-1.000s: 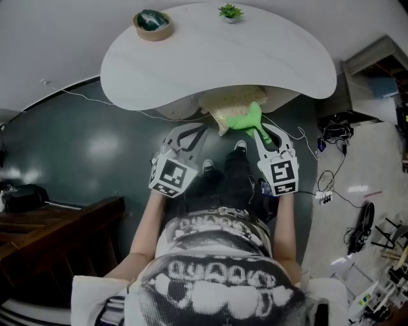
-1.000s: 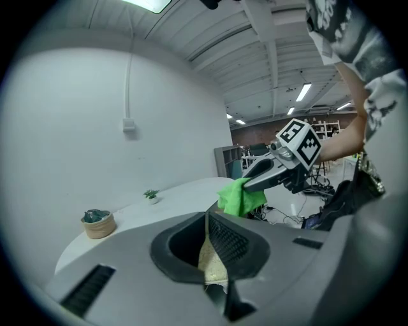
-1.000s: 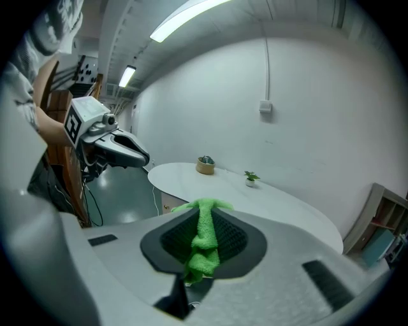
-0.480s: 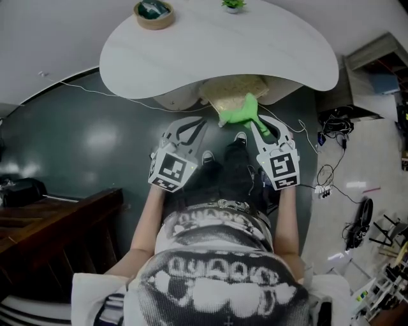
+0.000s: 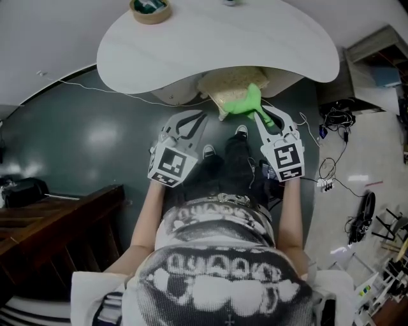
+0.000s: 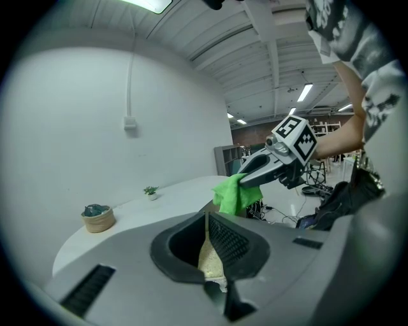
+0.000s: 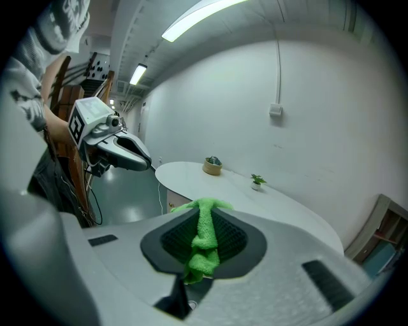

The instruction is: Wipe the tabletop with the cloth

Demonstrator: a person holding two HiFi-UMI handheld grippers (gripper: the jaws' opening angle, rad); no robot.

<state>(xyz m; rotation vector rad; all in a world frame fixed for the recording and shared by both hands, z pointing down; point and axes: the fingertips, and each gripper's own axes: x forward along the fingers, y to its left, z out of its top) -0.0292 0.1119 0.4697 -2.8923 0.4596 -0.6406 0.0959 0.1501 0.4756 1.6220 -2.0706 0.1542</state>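
The green cloth (image 5: pixel 245 105) is bunched between the jaws of the right gripper (image 5: pixel 260 118), which are clamped tight on it; a tuft sticks out past the tips. It hangs just short of the near edge of the white table (image 5: pixel 217 51), over a beige cushion (image 5: pixel 226 83). The left gripper (image 5: pixel 189 121) is beside it, jaws together on nothing. Each gripper's cube bears a black-and-white square marker, the only print that can be made out. A small basket (image 5: pixel 150 9) sits at the table's far edge
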